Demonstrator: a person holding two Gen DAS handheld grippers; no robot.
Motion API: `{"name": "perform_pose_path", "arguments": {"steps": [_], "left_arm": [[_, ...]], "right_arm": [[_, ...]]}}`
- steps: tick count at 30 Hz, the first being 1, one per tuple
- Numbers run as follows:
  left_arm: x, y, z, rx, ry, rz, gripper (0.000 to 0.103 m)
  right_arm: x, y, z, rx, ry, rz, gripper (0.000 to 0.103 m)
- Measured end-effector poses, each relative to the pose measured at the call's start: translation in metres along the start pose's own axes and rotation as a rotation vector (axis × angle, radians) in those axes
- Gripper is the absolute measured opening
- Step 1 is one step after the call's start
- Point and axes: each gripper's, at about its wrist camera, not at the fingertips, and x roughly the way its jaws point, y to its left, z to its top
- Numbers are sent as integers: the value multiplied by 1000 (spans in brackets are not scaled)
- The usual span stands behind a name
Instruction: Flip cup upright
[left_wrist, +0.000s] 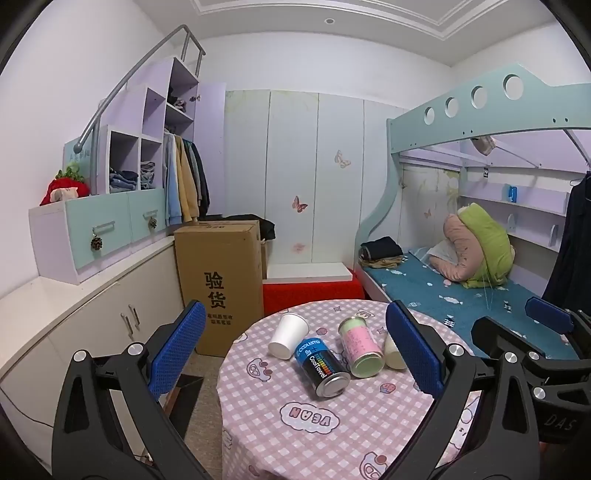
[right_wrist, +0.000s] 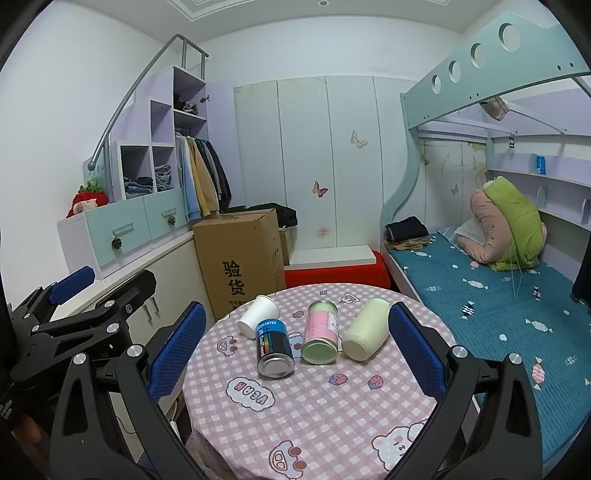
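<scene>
A white paper cup (left_wrist: 288, 335) lies on its side on the round table with the pink checked cloth (left_wrist: 332, 417); it also shows in the right wrist view (right_wrist: 257, 316). Beside it lie a blue-black can (left_wrist: 322, 366) (right_wrist: 273, 348), a pink-green container (left_wrist: 360, 346) (right_wrist: 320, 337) and a pale cream cup (left_wrist: 393, 352) (right_wrist: 366, 334), all on their sides. My left gripper (left_wrist: 295, 356) is open and empty, held in front of them. My right gripper (right_wrist: 297, 347) is open and empty too, above the table's near part.
A tall cardboard box (left_wrist: 221, 280) stands left of the table beside a low white cabinet (left_wrist: 74, 317). A bunk bed with a blue cover (right_wrist: 498, 314) runs along the right. A red stool with a white board (right_wrist: 332, 266) stands behind the table.
</scene>
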Motion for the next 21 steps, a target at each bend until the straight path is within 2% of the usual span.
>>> {"name": "perform_pose_path", "arguments": {"steps": [21], "left_arm": [[3, 3, 0, 1, -4, 0, 98]], "right_arm": [[0, 0, 1, 2, 0, 0, 96]]}}
